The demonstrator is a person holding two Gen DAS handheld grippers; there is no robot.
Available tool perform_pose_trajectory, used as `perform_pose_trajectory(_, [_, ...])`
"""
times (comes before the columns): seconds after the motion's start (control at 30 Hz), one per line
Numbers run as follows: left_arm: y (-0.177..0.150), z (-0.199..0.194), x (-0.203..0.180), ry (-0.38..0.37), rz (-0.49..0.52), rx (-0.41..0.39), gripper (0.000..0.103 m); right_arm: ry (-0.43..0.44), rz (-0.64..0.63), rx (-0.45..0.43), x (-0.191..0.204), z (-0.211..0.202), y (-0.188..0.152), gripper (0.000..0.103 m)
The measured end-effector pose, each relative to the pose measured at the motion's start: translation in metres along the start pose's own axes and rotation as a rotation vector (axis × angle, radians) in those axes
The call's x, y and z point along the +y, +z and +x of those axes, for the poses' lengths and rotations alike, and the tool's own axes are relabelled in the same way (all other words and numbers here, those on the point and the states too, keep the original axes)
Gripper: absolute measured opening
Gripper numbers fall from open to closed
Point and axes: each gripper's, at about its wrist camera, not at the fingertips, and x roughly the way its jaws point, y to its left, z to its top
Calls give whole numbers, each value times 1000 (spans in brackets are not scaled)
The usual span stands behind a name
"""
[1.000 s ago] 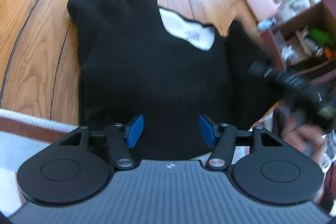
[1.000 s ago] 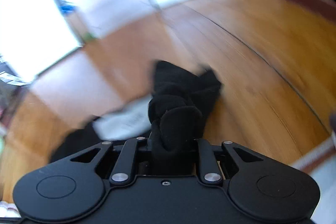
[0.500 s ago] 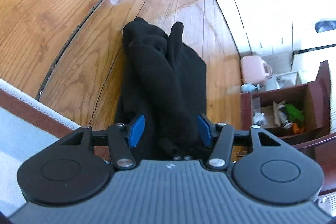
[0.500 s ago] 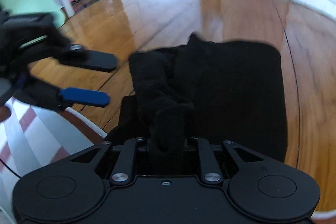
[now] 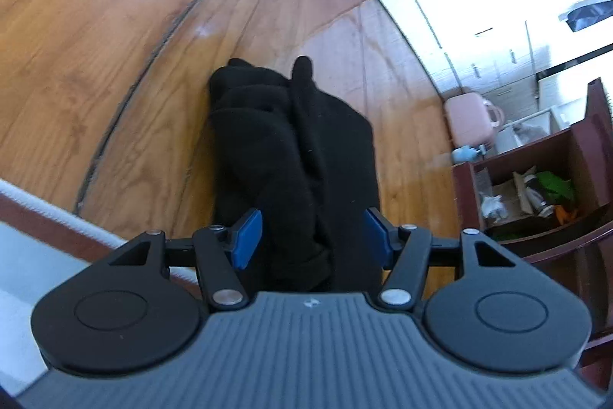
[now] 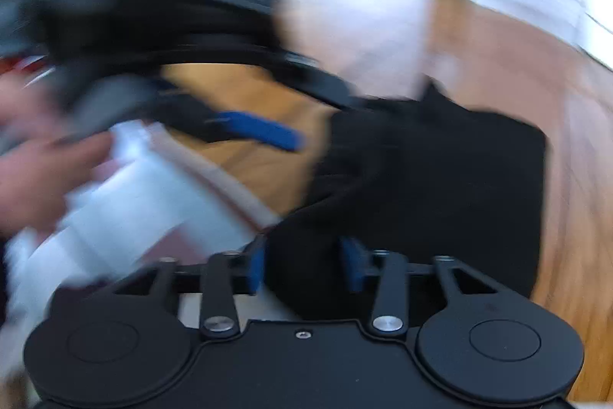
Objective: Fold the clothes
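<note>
A black garment point(image 5: 302, 156) lies folded into a narrow bundle on the wooden floor point(image 5: 95, 64). My left gripper point(image 5: 312, 236) hovers over its near end. Its jaws are opening, and its blue pads point(image 5: 247, 236) stand clear of the cloth on both sides. The right wrist view is blurred. It shows the black garment point(image 6: 452, 194) with a fold of it between the blue pads point(image 6: 256, 267) of my right gripper point(image 6: 304, 267). That gripper's jaws are opening and no longer pinch the cloth. The left gripper's blue finger point(image 6: 264, 135) and a hand point(image 6: 34, 171) show at the left.
A rug edge point(image 5: 42, 213) with a white and dark red border lies at the near left. A dark wooden shelf unit point(image 5: 536, 186) holding clutter stands at the right, with a pink bag point(image 5: 471, 117) behind it. Bare wood floor stretches beyond the garment.
The right gripper swung the side of the garment across onto the rest, then spread its jaws off the cloth. The garment went from spread flat to a narrow bundle. The left gripper shifted and rolled.
</note>
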Motion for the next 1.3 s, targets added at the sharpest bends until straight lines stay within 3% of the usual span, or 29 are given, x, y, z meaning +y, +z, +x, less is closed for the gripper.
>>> perform_pose_trajectory(0.1, [-6, -5, -6, 35, 41, 6, 58, 7, -27, -34, -1, -29, -9, 59])
perform_pose_trajectory(0.17, [-11, -9, -12, 48, 70, 11, 58, -70, 40, -54, -10, -45, -13, 59])
perform_pose_trajectory(0.27, [-23, -16, -24, 2, 115, 37, 58, -197, 139, -27, -34, -56, -18, 59])
perform_pose_trajectory(0.33, [-34, -19, -34, -17, 149, 65, 65, -258, 216, 4, -53, -64, -26, 59])
perform_pose_trajectory(0.43, [-49, -9, -46, 25, 208, 114, 66, -344, 333, 50, -83, -75, -38, 60])
perform_pose_trajectory(0.47, [-53, -2, -48, 42, 222, 131, 66, -346, 439, 59, -97, -81, -42, 63])
perform_pose_trajectory(0.6, [-60, 29, -43, 121, 233, 159, 73, -122, 982, 5, -155, -71, -85, 64])
perform_pose_trajectory(0.67, [-62, 43, -38, 161, 228, 154, 74, -60, 1080, -8, -168, -65, -96, 64])
perform_pose_trajectory(0.7, [-63, 46, -38, 140, 221, 131, 71, -51, 1088, -22, -171, -64, -96, 64])
perform_pose_trajectory(0.73, [-64, 48, -37, 120, 214, 108, 60, -44, 1084, -46, -171, -64, -95, 64])
perform_pose_trajectory(0.77, [-65, 49, -40, 104, 227, 88, 46, -37, 1078, -72, -171, -64, -94, 64])
perform_pose_trajectory(0.8, [-67, 47, -48, 136, 271, 64, 14, -34, 1069, -87, -171, -62, -92, 65])
perform_pose_trajectory(0.83, [-69, 44, -55, 168, 315, 41, 13, -32, 1063, -87, -171, -56, -90, 65])
perform_pose_trajectory(1.0, [-77, -2, -88, 252, 434, -80, 11, -38, 1022, -43, -167, -36, -82, 65])
perform_pose_trajectory(1.1, [-72, -2, -66, 262, 322, 41, 17, -53, 979, -18, -164, -36, -76, 65])
perform_pose_trajectory(1.13, [-70, 1, -55, 261, 277, 92, 29, -63, 964, -13, -163, -35, -75, 65])
perform_pose_trajectory(1.17, [-69, 12, -36, 307, 208, 160, 39, -80, 951, -5, -162, -35, -73, 65])
perform_pose_trajectory(1.27, [-59, 8, -13, 285, 91, 177, 44, -126, 926, 5, -160, -36, -71, 65])
perform_pose_trajectory(1.3, [-54, 1, -14, 276, 106, 137, 45, -134, 917, 3, -159, -36, -70, 65])
